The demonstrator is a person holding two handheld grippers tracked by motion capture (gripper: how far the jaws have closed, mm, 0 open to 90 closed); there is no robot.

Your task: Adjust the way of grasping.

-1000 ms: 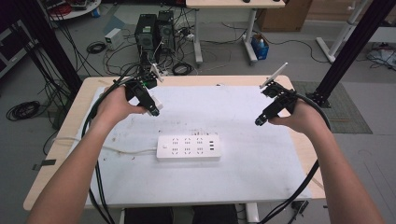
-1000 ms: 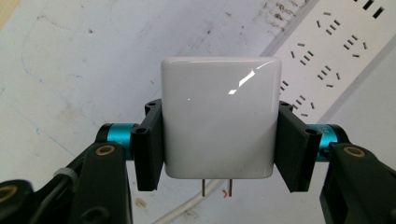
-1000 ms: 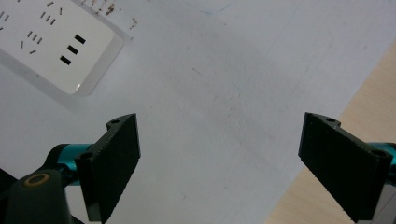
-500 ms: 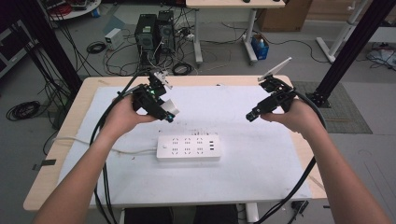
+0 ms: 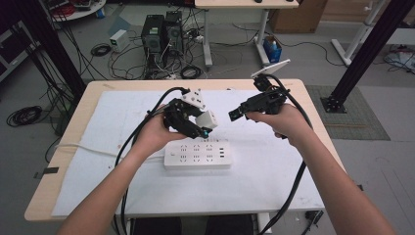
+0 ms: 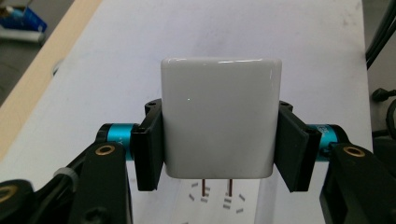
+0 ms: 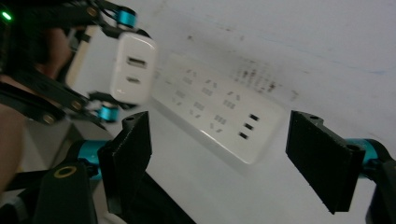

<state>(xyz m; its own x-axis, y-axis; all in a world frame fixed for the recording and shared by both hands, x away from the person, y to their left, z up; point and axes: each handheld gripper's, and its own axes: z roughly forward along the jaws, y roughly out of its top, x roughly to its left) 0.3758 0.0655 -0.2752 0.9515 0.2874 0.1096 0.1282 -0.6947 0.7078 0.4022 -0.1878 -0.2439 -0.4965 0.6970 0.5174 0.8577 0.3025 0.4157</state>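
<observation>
Charger [image 6: 220, 116] sits clamped in the left tool [image 5: 195, 125], above the power strip [image 5: 197, 154] on the tabletop [image 5: 274, 196]; the right tool [image 7: 224, 158] hangs spread, empty.

All 3 views, 1 overhead and 2 close, share the power strip [image 5: 197, 154].

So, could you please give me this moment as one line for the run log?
left gripper: shut on white charger, prongs down, above power strip | right gripper: open, empty, raised over table

White charger [image 6: 220, 119], black jaws
</observation>
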